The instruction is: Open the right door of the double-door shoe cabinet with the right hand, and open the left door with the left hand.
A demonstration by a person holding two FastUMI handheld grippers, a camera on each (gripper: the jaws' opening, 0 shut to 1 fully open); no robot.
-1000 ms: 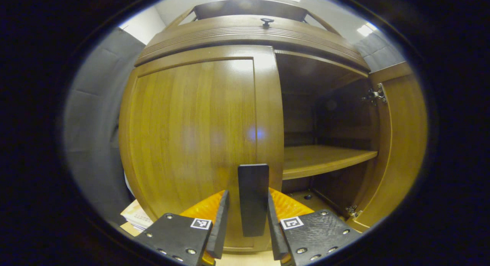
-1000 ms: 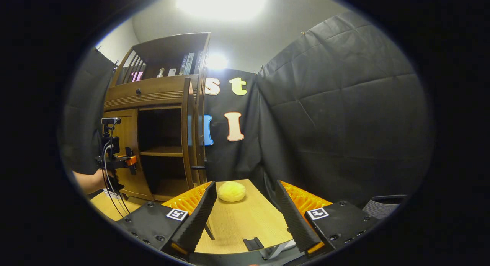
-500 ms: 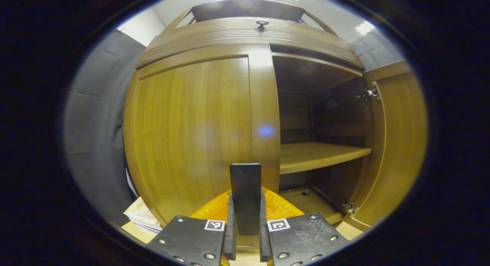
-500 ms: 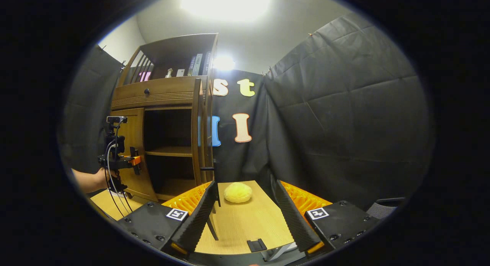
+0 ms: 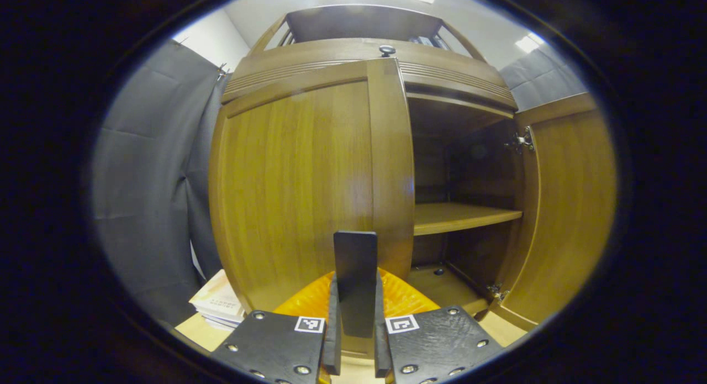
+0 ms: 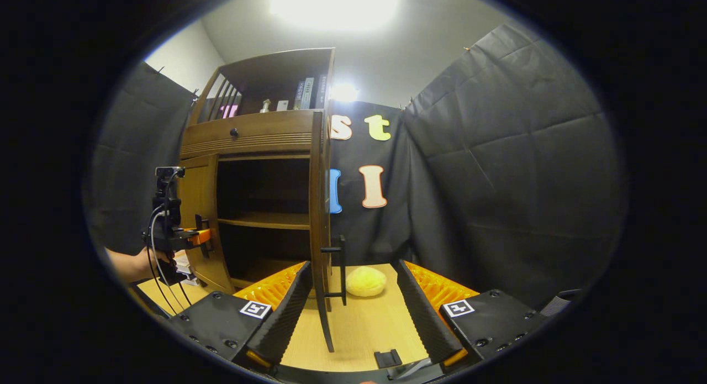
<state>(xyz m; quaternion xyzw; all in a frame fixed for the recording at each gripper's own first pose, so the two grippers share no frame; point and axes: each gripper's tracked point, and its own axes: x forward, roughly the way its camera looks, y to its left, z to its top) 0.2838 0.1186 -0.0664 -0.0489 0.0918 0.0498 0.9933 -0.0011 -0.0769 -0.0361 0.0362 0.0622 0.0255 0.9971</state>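
Note:
The wooden shoe cabinet [image 6: 248, 135] stands on a light table. In the left gripper view, its left door [image 5: 298, 190] is pulled slightly ajar. My left gripper [image 5: 355, 312] is shut on that door's dark vertical handle [image 5: 355, 262]. The right door [image 5: 569, 207] stands wide open, showing a bare shelf [image 5: 458, 215]. In the right gripper view, the right door [image 6: 317, 207] is seen edge-on with its handle [image 6: 341, 268] free. My right gripper [image 6: 353, 317] hangs open in front of it, holding nothing. Farther left, a hand [image 6: 130, 262] holds the left gripper [image 6: 193, 237] against the left door.
A yellow soft lump [image 6: 365, 280] lies on the table [image 6: 364, 329] behind the open right door. A stack of papers [image 5: 218, 306] sits left of the cabinet's foot. Books [image 6: 306, 94] stand on the cabinet's top shelf. Black cloth walls close in the right and rear.
My left gripper closed on the left door's handle and the door has begun swinging outward. The right gripper stayed open and drifted, so the cabinet sits farther right in its view.

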